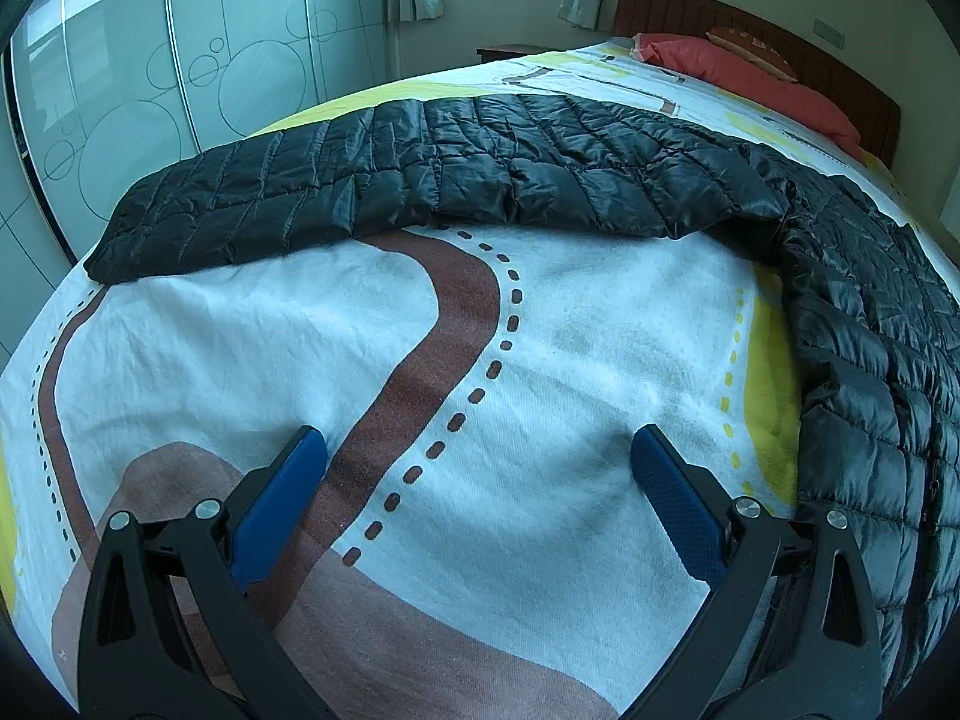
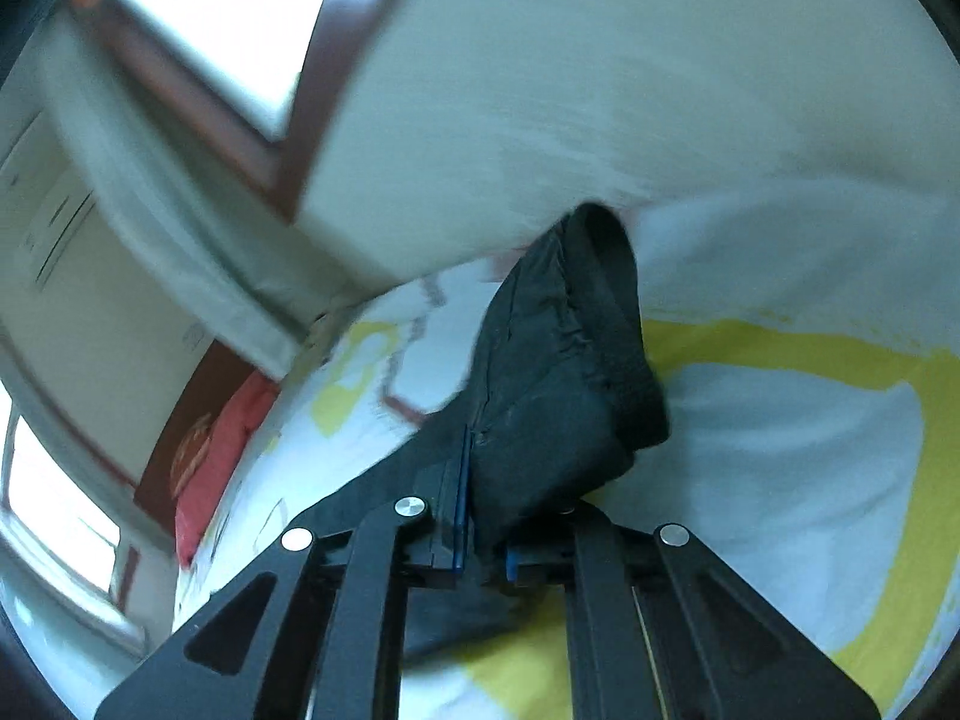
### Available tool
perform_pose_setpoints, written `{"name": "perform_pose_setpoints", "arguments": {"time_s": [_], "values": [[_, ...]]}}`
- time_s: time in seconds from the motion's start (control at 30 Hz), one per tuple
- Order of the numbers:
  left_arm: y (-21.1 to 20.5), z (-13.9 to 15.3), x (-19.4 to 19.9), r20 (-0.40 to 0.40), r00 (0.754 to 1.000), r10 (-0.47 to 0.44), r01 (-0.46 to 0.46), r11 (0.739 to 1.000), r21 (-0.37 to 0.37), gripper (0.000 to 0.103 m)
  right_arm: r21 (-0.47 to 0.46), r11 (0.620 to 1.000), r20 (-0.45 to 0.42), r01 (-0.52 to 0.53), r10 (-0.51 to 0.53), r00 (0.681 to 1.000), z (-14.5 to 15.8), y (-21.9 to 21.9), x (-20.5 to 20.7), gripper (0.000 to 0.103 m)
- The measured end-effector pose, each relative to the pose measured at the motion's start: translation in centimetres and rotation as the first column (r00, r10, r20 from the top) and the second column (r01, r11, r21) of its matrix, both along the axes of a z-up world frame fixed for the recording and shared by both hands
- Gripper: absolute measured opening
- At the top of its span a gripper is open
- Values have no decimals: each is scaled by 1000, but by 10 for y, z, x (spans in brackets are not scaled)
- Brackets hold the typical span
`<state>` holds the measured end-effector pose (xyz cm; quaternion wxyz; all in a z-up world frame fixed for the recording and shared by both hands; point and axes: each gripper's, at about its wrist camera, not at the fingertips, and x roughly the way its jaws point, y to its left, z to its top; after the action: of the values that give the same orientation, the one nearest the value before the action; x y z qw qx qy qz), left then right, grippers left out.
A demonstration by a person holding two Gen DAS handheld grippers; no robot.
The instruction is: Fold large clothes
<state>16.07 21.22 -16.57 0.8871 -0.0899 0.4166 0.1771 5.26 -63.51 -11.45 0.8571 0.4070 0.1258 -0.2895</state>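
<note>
Your left gripper (image 1: 477, 450), its blue-padded jaws spread wide and holding nothing, hovers over a bare stretch of the white bedsheet with brown road and yellow patches (image 1: 240, 324). The black quilted puffer jacket (image 1: 456, 168) lies beyond that stretch, its near edge curving across the bed from the left and down the right side, with a red pillow (image 1: 750, 75) by the wooden headboard (image 1: 720, 15) well behind it. Your right gripper (image 2: 483, 540) has its jaws closed narrowly on a bunched black corner of the jacket, lifted above the sheet in a blurred view.
</note>
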Motion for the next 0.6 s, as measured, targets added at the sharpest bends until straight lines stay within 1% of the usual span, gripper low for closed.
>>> {"name": "perform_pose_setpoints", "arguments": {"time_s": [0.1, 0.13, 0.27, 0.33, 0.37, 0.43, 0.53, 0.6], "values": [[1, 0, 0, 2, 1000, 0, 0, 1000, -1, 101, -67, 994, -23, -88, 86, 996, 20, 34, 20, 8], [1, 0, 0, 3, 1000, -1, 1, 1000, -1, 101, -95, 986, -41, -134, 131, 991, 28, 53, 32, 8], [1, -1, 0, 2, 1000, -1, 1, 1000, -1, 101, -157, 951, -86, -265, 254, 963, 45, 110, 64, 8], [1, -1, 0, 3, 1000, -1, 1, 1000, 0, 101, -178, 929, -107, -325, 310, 945, 53, 140, 84, 8], [1, -1, 0, 3, 1000, -1, 1, 1000, 0, 101, -191, 910, -119, -368, 350, 929, 59, 162, 98, 8], [1, -1, 0, 3, 1000, -1, 1, 1000, 2, 101, -205, 886, -133, -416, 396, 909, 63, 190, 108, 8], [2, -1, 0, 5, 1000, -1, 1, 1000, 1, 101, -225, 832, -173, -507, 478, 861, 66, 248, 140, 8], [1, -1, 0, 4, 1000, -1, 1, 1000, 3, 101, -234, 800, -192, -552, 519, 833, 67, 282, 150, 8]]}}
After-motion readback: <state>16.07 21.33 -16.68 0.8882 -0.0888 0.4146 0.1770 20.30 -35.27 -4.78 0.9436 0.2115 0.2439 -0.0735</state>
